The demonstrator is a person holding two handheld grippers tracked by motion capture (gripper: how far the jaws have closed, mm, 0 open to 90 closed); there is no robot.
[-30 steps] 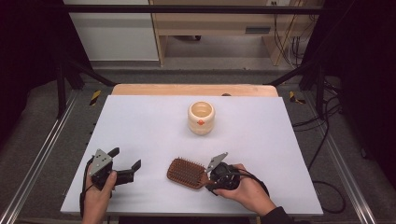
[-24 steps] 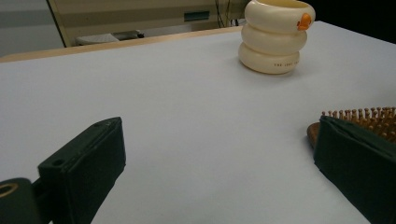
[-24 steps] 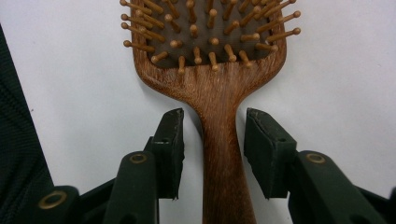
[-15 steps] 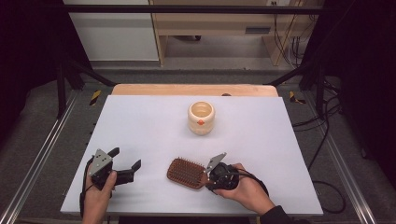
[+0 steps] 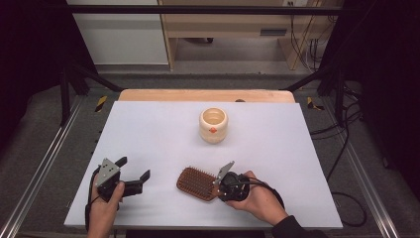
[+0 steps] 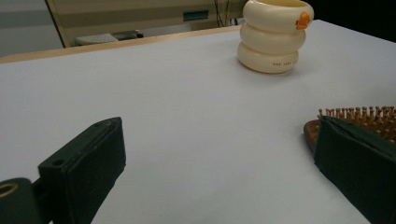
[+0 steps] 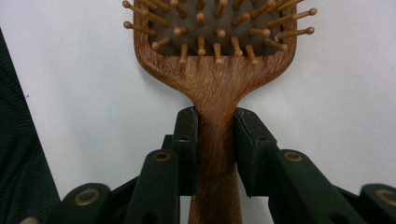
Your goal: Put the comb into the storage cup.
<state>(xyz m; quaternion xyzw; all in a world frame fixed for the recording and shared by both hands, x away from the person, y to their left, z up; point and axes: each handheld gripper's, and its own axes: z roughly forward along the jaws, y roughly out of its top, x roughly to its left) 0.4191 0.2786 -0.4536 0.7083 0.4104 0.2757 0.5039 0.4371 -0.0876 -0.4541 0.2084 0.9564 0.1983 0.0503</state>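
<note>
The white rectangular tabletop [image 5: 148, 134] sat on a pale wood board inside a metal frame, w/ grey floor, cables and light wood furniture behind. A cream ringed ceramic cup w/ an orange mark [image 5: 213, 125] stood upright past the centre, well apart from both hands. The brown wooden paddle hairbrush [image 5: 197, 183] lay flat near the front edge, bristles up, long axis running roughly left-right, head toward the left gripper [image 5: 132, 179], handle toward the right gripper [image 7: 215, 144]. The right one's fingers [image 7: 187, 149] had just been closing and were clamped on the handle, one per side, just below the head. The left gripper's fingers [image 6: 86, 170] stood wide apart, nothing between them, brush head near its right finger.
</note>
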